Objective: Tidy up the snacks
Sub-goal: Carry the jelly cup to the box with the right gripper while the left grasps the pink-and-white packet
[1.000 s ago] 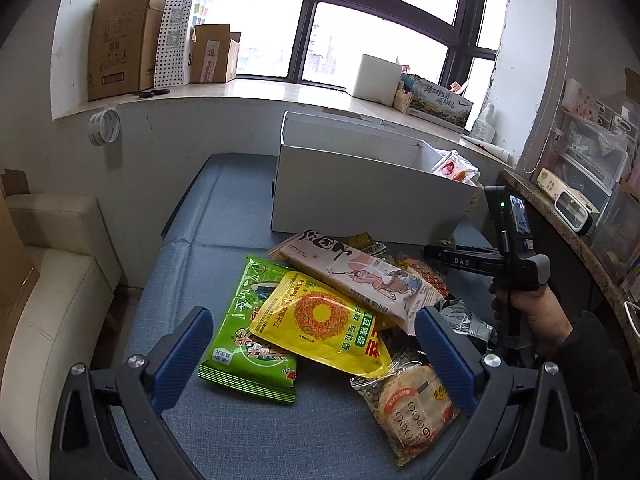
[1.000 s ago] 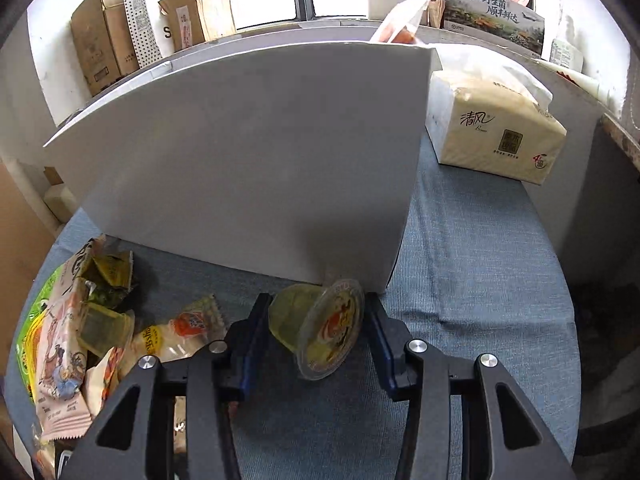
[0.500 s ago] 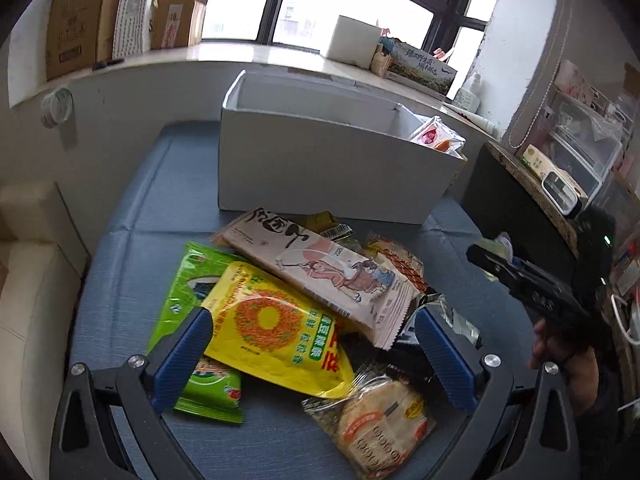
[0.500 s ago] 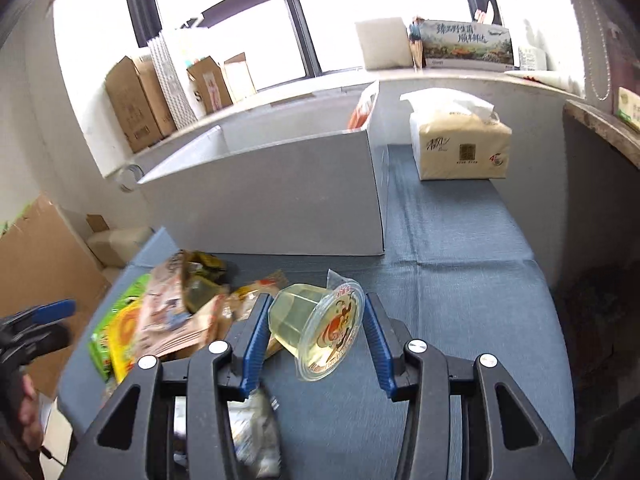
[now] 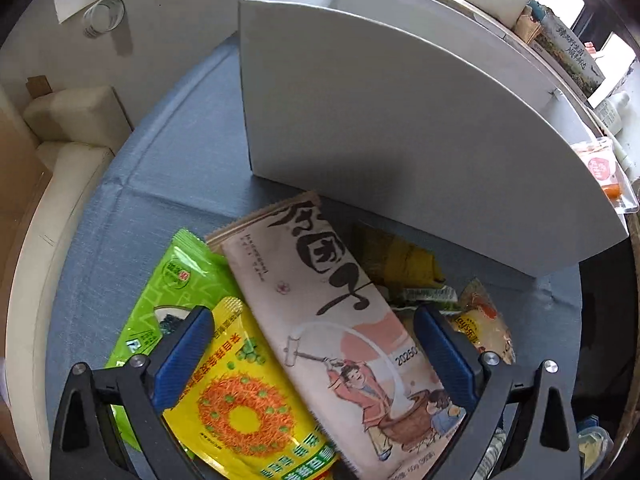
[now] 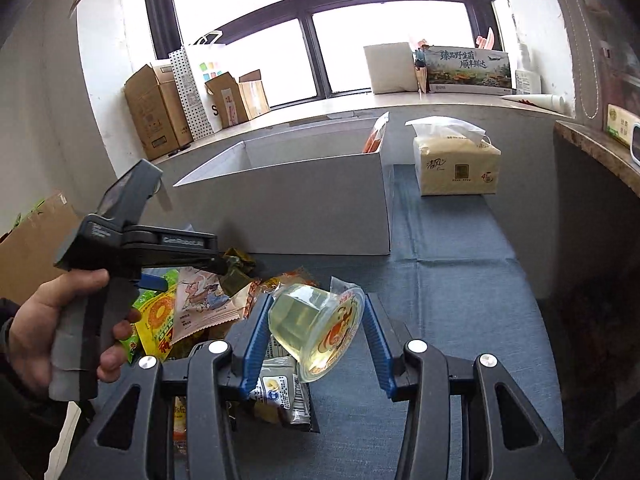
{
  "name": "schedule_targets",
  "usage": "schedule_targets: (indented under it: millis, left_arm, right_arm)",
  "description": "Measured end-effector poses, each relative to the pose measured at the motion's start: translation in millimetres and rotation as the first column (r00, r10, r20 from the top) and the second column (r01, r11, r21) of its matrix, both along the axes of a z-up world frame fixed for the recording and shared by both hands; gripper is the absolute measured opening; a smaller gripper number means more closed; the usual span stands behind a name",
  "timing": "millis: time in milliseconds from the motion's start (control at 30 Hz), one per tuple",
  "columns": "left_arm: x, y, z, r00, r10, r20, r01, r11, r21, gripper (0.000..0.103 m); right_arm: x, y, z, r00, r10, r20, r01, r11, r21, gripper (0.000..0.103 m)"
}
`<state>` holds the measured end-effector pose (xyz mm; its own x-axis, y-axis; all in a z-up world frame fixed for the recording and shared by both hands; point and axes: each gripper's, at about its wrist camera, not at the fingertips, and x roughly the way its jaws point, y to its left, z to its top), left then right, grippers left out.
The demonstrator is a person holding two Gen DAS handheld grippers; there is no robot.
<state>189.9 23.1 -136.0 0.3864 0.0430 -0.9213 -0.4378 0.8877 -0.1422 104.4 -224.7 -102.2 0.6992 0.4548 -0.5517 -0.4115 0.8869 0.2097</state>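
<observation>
Left gripper [image 5: 314, 350] jaws wide, nothing between the pads, angled down over the snack pile: green packet [image 5: 176, 280], yellow packet [image 5: 244, 412], pink pouch [image 5: 340, 336]. White box [image 6: 304, 196] behind. Right gripper [image 6: 316, 330] clamped on jelly cup [image 6: 316, 328], above the blue tablecloth [image 6: 460, 300].

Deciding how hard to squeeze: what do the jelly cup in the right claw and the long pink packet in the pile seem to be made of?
Jelly cup: looks like thin clear plastic, glossy, with a printed film lid; the yellowish filling shows through. Long pink packet: seems a matte, paper-like wrapper with crimped, saw-toothed ends; it may be coated film.
</observation>
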Motion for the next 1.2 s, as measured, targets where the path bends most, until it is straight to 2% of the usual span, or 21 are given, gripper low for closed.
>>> schedule_targets:
  millis: [67, 133, 167, 200, 233, 300, 367, 433, 500, 633, 800, 900, 933, 1000, 1133, 1200]
  left_arm:
    - [1.2, -0.2, -0.3, 0.999, 0.032, -0.006, -0.032, 0.999, 0.028, 0.102]
    - [-1.2, -0.8, -2.6, 0.999, 0.042, -0.025, -0.041, 0.999, 0.033, 0.092]
    - [-3.3, -4.0, -2.0, 0.999, 0.028, -0.028, -0.026, 0.998, 0.059, 0.081]
    - [-5.3, -8.8, 0.4, 0.999, 0.013, -0.030, -0.010, 0.996, 0.094, 0.059]
    - [-8.1, -10.7, 2.7, 0.999, 0.012, -0.030, -0.009, 0.994, 0.108, 0.059]
    - [-12.2, -8.2, 3.5, 0.999, -0.034, 0.000, 0.034, 0.999, -0.001, 0.057]
    - [-20.1, -7.4, 8.3, 0.996, -0.071, 0.049, 0.074, 0.995, -0.067, 0.057]
    - [-31.8, -11.5, 20.2, 0.989, -0.102, 0.105, 0.107, 0.993, -0.040, 0.057]
    - [-46.4, -18.2, 35.3, 0.972, -0.155, 0.177, 0.159, 0.987, -0.010, 0.057]
    - [-80.2, -24.3, 61.1, 0.919, -0.253, 0.304, 0.276, 0.960, -0.036, 0.057]
    - [-108.8, -35.1, 98.5, 0.841, -0.384, 0.381, 0.382, 0.920, 0.084, 0.057]
    - [-107.0, -23.4, 116.9, 0.816, -0.418, 0.399, 0.404, 0.906, 0.123, 0.057]
    - [-104.9, -22.5, 122.7, 0.800, -0.436, 0.412, 0.420, 0.898, 0.132, 0.057]
    - [-95.5, -21.4, 136.9, 0.782, -0.461, 0.419, 0.436, 0.886, 0.160, 0.057]
    - [-50.3, -8.2, 167.8, 0.753, -0.480, 0.451, 0.442, 0.876, 0.195, 0.057]
    - [-25.3, -2.3, 177.8, 0.744, -0.483, 0.461, 0.437, 0.874, 0.211, 0.058]
  right_arm:
    - [0.0, 0.4, 0.6, 1.000, 0.007, 0.002, -0.007, 1.000, 0.009, 0.049]
    - [-1.2, 0.9, 1.5, 1.000, 0.010, 0.005, -0.010, 1.000, 0.010, 0.049]
    - [-1.7, 0.5, 1.4, 1.000, 0.012, 0.005, -0.012, 1.000, 0.011, 0.049]
    - [-2.6, -0.4, 1.8, 1.000, 0.011, 0.005, -0.011, 1.000, 0.015, 0.049]
    - [-3.5, -1.8, 2.4, 1.000, 0.007, 0.007, -0.007, 1.000, 0.021, 0.049]
    - [-4.0, -3.6, 3.3, 1.000, 0.005, 0.007, -0.005, 1.000, 0.028, 0.049]
    - [-5.1, -4.1, 4.8, 1.000, 0.000, 0.012, 0.000, 1.000, 0.023, 0.049]
    - [-6.5, -4.5, 6.2, 1.000, 0.001, 0.015, -0.002, 1.000, 0.026, 0.049]
    - [-7.7, -3.6, 8.2, 1.000, 0.002, 0.021, -0.003, 1.000, 0.025, 0.049]
    - [-12.6, 0.6, 14.4, 0.999, 0.009, 0.040, -0.010, 1.000, 0.025, 0.049]
    - [-12.2, 7.4, 23.5, 0.998, 0.021, 0.059, -0.023, 0.999, 0.032, 0.049]
    - [-4.1, 13.6, 29.3, 0.998, 0.036, 0.053, -0.038, 0.998, 0.047, 0.049]
    - [-0.1, 16.2, 32.3, 0.998, 0.043, 0.053, -0.046, 0.998, 0.050, 0.049]
    - [9.6, 22.1, 41.2, 0.997, 0.050, 0.064, -0.053, 0.998, 0.040, 0.049]
    - [42.1, 37.4, 64.1, 0.994, 0.075, 0.082, -0.077, 0.997, 0.012, 0.049]
    - [63.3, 42.3, 77.5, 0.993, 0.088, 0.082, -0.091, 0.995, 0.035, 0.049]
